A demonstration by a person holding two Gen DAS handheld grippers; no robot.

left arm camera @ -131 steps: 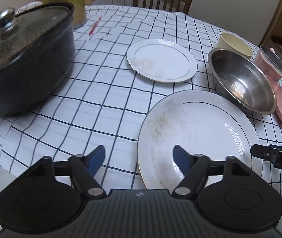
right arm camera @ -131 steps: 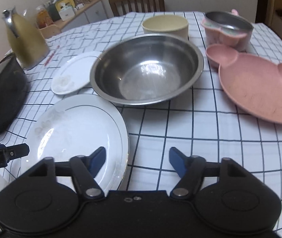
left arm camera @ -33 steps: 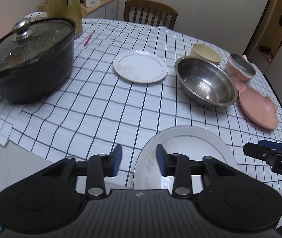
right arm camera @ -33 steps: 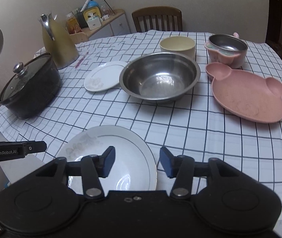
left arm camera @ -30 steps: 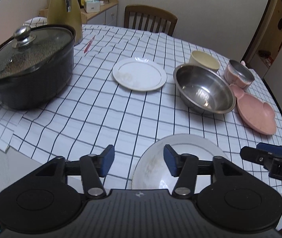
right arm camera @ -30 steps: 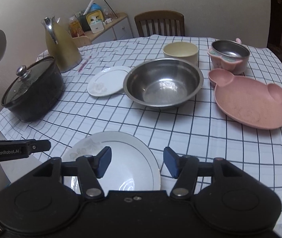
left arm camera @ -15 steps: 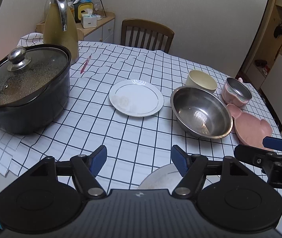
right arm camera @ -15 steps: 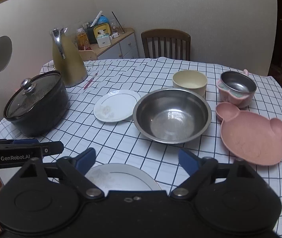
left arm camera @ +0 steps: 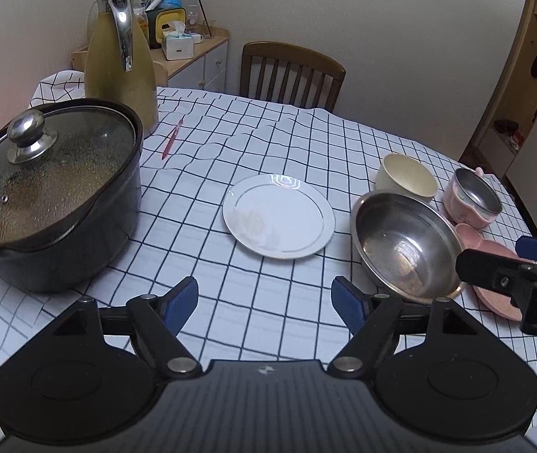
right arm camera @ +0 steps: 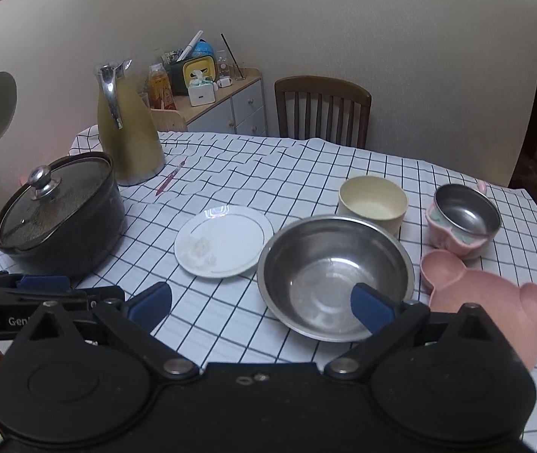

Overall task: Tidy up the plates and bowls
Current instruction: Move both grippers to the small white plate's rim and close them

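A small white plate (left arm camera: 279, 215) (right arm camera: 223, 240) lies mid-table. A steel bowl (left arm camera: 406, 246) (right arm camera: 334, 275) sits right of it. Behind are a cream bowl (left arm camera: 406, 177) (right arm camera: 373, 198) and a steel-lined pink bowl (left arm camera: 472, 196) (right arm camera: 462, 219). A pink bear-shaped plate (right arm camera: 491, 302) (left arm camera: 494, 260) lies at the right. My left gripper (left arm camera: 264, 304) is open and empty, raised above the table's near edge. My right gripper (right arm camera: 260, 304) is open and empty, raised in front of the steel bowl. The large white plate is hidden below both grippers.
A black lidded pot (left arm camera: 47, 188) (right arm camera: 57, 213) stands at the left, a gold thermos jug (left arm camera: 121, 64) (right arm camera: 126, 132) behind it. A red pen (left arm camera: 172, 143) lies on the checked tablecloth (left arm camera: 230, 302). A wooden chair (left arm camera: 291, 71) stands beyond the table.
Both grippers have risen and pulled back from the table and opened wider. The large white plate has dropped out of view beneath them.
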